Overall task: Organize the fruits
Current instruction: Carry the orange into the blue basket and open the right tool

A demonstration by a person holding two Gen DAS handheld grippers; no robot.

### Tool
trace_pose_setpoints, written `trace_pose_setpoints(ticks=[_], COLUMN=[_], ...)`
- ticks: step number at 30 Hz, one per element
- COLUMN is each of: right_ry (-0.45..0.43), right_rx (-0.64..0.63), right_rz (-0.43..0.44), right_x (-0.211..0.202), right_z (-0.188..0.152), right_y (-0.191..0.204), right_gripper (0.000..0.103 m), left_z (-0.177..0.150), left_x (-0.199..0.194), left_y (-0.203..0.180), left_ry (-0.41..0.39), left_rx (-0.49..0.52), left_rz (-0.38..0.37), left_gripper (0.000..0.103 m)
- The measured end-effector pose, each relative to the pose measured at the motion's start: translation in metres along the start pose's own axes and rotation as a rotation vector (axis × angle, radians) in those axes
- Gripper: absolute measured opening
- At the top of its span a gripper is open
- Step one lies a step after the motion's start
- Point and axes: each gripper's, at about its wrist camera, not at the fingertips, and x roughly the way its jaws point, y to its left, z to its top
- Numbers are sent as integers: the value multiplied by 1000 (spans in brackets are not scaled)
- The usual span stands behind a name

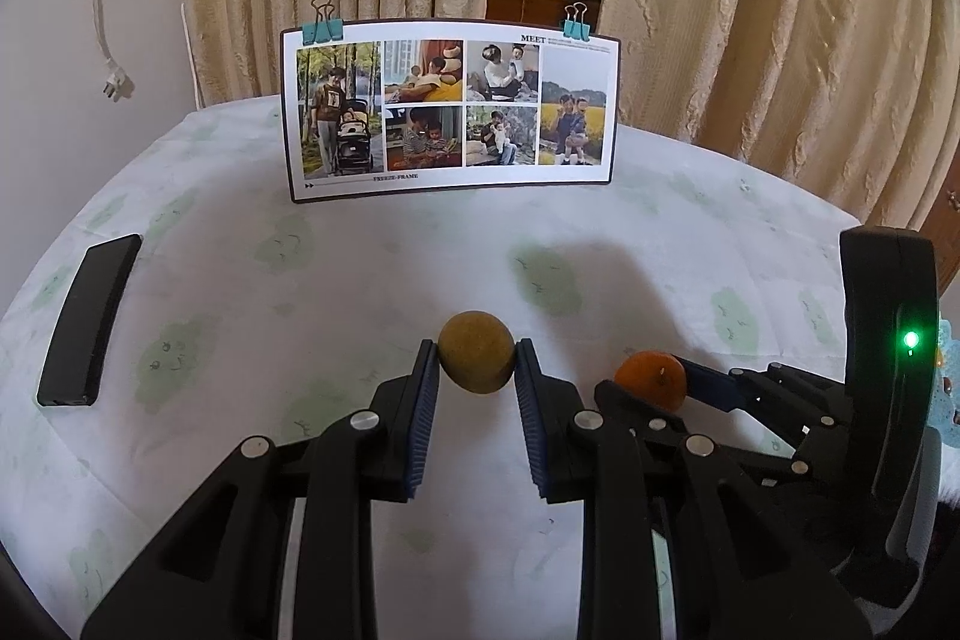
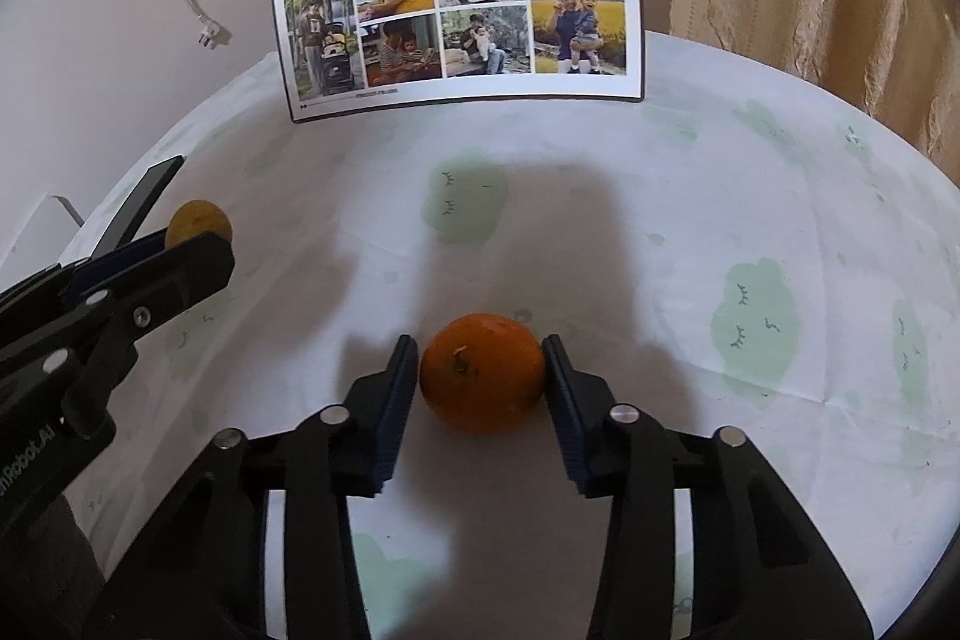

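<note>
Gripping a brownish-yellow round fruit (image 1: 477,352) w/ my left gripper (image 1: 477,361): both blue pads press its sides, jaws clamped on it. Fruit sits at the fingertips, above the tablecloth (image 1: 360,280); from the right wrist cam it shows past the left fingers at frame left, in front of the black phone (image 1: 87,322).

Right gripper (image 2: 483,370) is around an orange (image 2: 483,379). Right pad touches the orange's side; left pad is just beside it, can't tell if there's a sliver of gap. Orange looks to rest on the cloth, stem scar facing the cam. In the left wrist cam the same orange shows between the right gripper's fingers, just right of my left one.

Two fruits are near each other, side by side, brownish one to the left of the orange.

Bkgd: photo collage card (image 1: 453,109) stands upright at the far side of the table, teal binder clips (image 1: 324,22) on its top edge. Beige curtains (image 1: 750,10) behind, white plug (image 1: 117,85) dangling on a cord by the wall, left. Cloth is white w/ pale green patches.
</note>
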Motion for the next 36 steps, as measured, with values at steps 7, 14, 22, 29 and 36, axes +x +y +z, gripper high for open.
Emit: trace_pose_setpoints(ticks=[7,14,22,29,36], right_ry=[-3,-5,-4,-39,-106], right_rx=[23,35,33,90,192], right_rz=[14,8,1,-13,-44], right_x=[1,1,1,-20,-63], right_z=[0,1,-1,-7,-25], right_y=[-2,-1,0,-12,-52], right_gripper=[41,41,42,41,41], left_z=[-2,-2,-2,-4,-9], left_x=[1,0,0,0,3], left_y=[-2,-4,-4,-7,-19], left_ry=[5,3,3,3,10], left_rx=[5,7,8,21,63], left_rz=[-2,-1,0,4,15], left_gripper=[26,26,26,26,26])
